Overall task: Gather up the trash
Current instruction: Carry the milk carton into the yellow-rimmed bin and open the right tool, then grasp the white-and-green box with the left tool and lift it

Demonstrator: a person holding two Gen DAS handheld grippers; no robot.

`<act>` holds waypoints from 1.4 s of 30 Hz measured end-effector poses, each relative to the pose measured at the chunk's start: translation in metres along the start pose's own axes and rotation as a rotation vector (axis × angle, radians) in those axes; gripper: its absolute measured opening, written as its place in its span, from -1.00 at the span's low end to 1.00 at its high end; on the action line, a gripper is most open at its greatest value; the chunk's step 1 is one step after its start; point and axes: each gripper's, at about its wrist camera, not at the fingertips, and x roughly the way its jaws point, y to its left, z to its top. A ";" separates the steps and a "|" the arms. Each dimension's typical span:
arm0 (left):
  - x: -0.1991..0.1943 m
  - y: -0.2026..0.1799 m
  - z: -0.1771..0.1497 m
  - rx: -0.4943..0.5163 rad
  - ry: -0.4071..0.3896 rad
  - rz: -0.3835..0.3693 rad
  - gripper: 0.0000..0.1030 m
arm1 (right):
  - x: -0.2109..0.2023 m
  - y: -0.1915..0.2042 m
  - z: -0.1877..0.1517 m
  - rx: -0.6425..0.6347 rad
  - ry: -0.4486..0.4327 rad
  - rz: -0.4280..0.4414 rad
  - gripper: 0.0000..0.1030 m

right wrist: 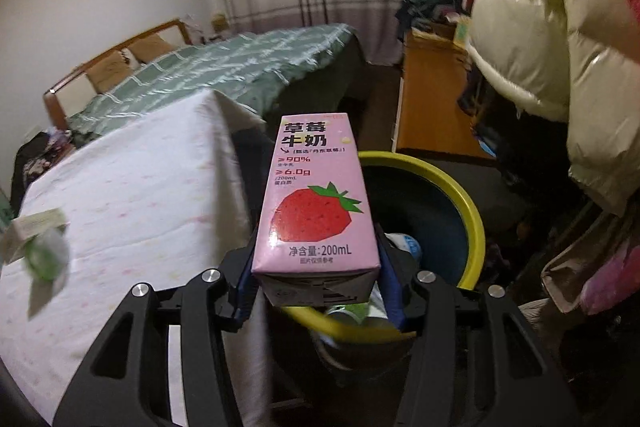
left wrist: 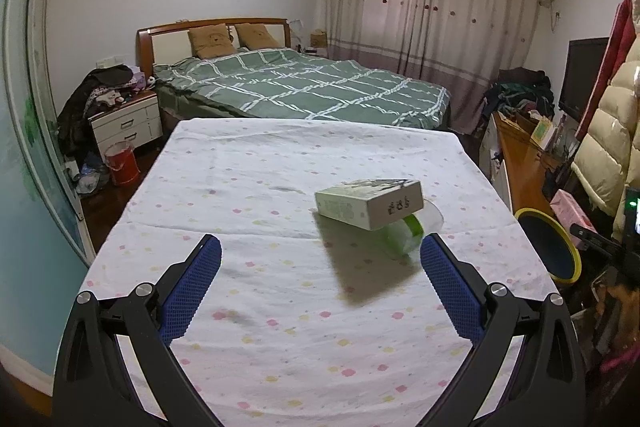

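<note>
My right gripper (right wrist: 318, 269) is shut on a pink strawberry milk carton (right wrist: 316, 195), its blue pads pressed on the carton's two sides. The carton hangs above a dark bin with a yellow rim (right wrist: 460, 195), which holds a bottle (right wrist: 408, 243) and other trash. In the left wrist view, a green-and-white box (left wrist: 368, 203) rests tilted on a clear cup with a green label (left wrist: 408, 231) on the table. My left gripper (left wrist: 320, 243) stands open just short of them, its right fingertip (left wrist: 434, 247) close beside the cup. The box (right wrist: 36, 227) and cup (right wrist: 46, 259) also show blurred at the far left.
The table carries a white flowered cloth (left wrist: 280, 167). The bin (left wrist: 560, 247) stands off the table's right edge. A cream puffy jacket (right wrist: 540, 27) hangs above the bin, a wooden desk (right wrist: 432, 99) lies beyond it, and a green bed (left wrist: 300, 83) is behind the table.
</note>
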 end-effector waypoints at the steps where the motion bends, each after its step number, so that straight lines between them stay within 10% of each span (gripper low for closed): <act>1: 0.002 -0.003 0.001 0.005 0.002 -0.003 0.90 | 0.007 -0.005 0.000 0.009 0.010 -0.016 -0.04; 25: 0.147 -0.065 0.032 -0.107 0.149 0.111 0.91 | -0.017 0.005 -0.013 -0.020 -0.056 0.047 0.12; 42: 0.131 -0.060 0.042 -0.043 0.079 0.111 0.54 | -0.032 -0.008 -0.019 0.013 -0.077 0.080 0.12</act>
